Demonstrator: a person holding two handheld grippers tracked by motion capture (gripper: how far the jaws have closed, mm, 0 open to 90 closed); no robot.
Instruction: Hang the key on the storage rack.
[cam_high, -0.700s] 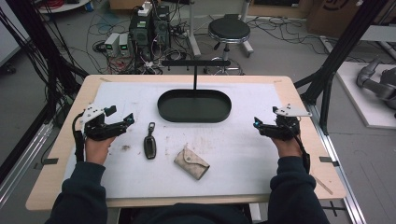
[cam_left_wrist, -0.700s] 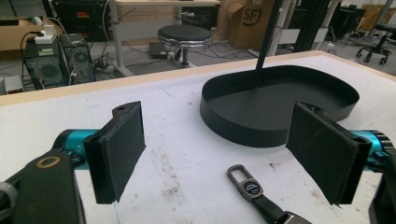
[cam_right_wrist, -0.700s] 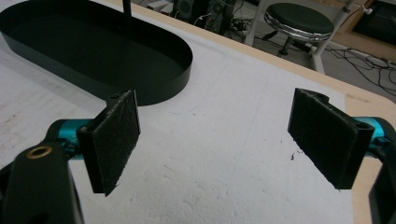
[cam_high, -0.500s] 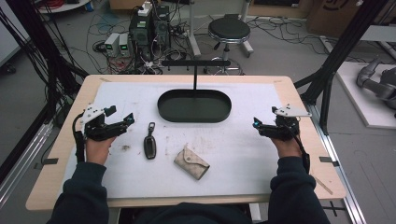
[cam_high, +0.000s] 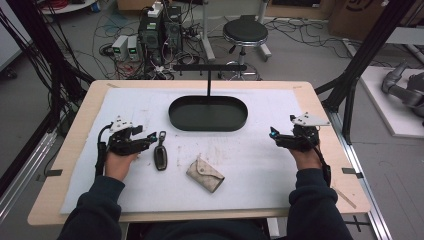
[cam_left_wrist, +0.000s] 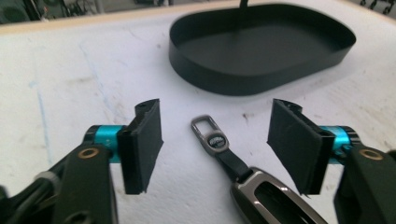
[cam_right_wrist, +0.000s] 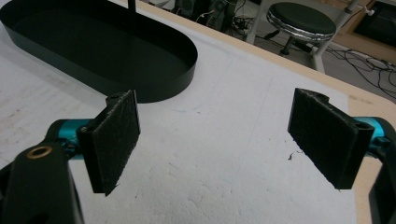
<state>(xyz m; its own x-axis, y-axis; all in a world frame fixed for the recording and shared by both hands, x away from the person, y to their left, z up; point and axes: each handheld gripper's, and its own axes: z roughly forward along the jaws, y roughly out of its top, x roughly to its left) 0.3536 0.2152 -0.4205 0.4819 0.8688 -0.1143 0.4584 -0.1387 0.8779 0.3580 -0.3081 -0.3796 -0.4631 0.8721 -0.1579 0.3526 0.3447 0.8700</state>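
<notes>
The left gripper (cam_high: 154, 137) is wide open and holds nothing; the car key (cam_high: 160, 153) lies on the white mat (cam_high: 260, 165) just beside its jaws. The right gripper (cam_high: 274, 136) is also wide open and empty, near the mat's right edge. The pouch (cam_high: 205, 173) lies between the 2 hands, with the black tray (cam_high: 208, 113) behind it.

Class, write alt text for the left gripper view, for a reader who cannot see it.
The left gripper stands open, its two black jaws either side of a car key lying on the white table cover. The key's metal ring end points toward an empty black oval tray farther back.
</notes>
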